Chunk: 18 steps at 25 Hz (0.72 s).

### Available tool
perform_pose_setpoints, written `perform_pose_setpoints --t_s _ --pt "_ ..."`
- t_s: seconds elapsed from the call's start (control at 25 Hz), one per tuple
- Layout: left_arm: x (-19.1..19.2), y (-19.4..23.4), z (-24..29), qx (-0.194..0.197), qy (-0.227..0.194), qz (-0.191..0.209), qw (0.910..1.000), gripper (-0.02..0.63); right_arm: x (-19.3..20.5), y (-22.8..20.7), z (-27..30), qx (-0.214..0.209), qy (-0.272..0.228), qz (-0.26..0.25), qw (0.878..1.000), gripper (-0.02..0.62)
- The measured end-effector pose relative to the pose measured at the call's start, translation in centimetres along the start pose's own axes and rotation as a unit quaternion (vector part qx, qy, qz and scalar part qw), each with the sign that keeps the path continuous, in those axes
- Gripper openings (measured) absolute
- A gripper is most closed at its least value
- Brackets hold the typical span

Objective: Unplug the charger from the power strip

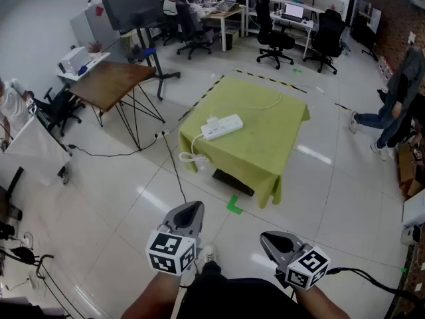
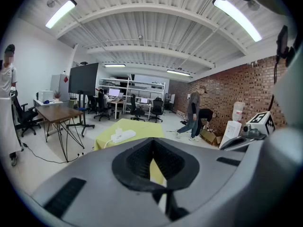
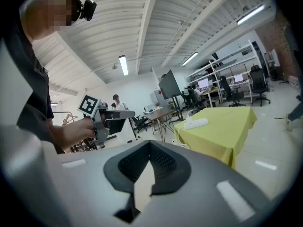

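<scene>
No part of the task is judged done: the charger [image 1: 212, 121] is seen plugged into the power strip [image 1: 226, 127] on the cloth-covered table [image 1: 265, 148], well apart from the left gripper [image 1: 192, 209] and right gripper [image 1: 269, 238], both held closed and empty.

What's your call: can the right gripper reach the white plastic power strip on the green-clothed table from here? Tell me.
Probably not: bare floor separates the right gripper from the power strip; nothing blocks.

power strip [image 1: 224, 126]: on table [image 1: 279, 153], toward left edge
charger [image 1: 212, 121]: on power strip
desk [image 1: 109, 85]: left of table, apart
</scene>
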<state>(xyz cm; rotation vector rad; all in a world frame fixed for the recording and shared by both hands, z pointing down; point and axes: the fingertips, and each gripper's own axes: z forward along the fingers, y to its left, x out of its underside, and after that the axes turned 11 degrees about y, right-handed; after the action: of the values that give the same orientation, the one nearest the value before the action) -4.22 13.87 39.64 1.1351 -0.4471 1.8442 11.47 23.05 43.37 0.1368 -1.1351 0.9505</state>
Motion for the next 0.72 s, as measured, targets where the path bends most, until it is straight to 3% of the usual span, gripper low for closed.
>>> perform_pose_setpoints --t_s 0.32,0.72 --pt "-1.2 4.5 2.8 0.006 -0.001 -0.008 0.9999 0.006 -2.1 -1.9 4.4 0.01 0.013 -0.009 1.0 0.003" --pt "-3.7 12.1 6.7 0.053 0.006 0.001 0.9986 0.006 -8.3 -4.0 12.4 0.057 0.008 -0.017 0.998 0.003"
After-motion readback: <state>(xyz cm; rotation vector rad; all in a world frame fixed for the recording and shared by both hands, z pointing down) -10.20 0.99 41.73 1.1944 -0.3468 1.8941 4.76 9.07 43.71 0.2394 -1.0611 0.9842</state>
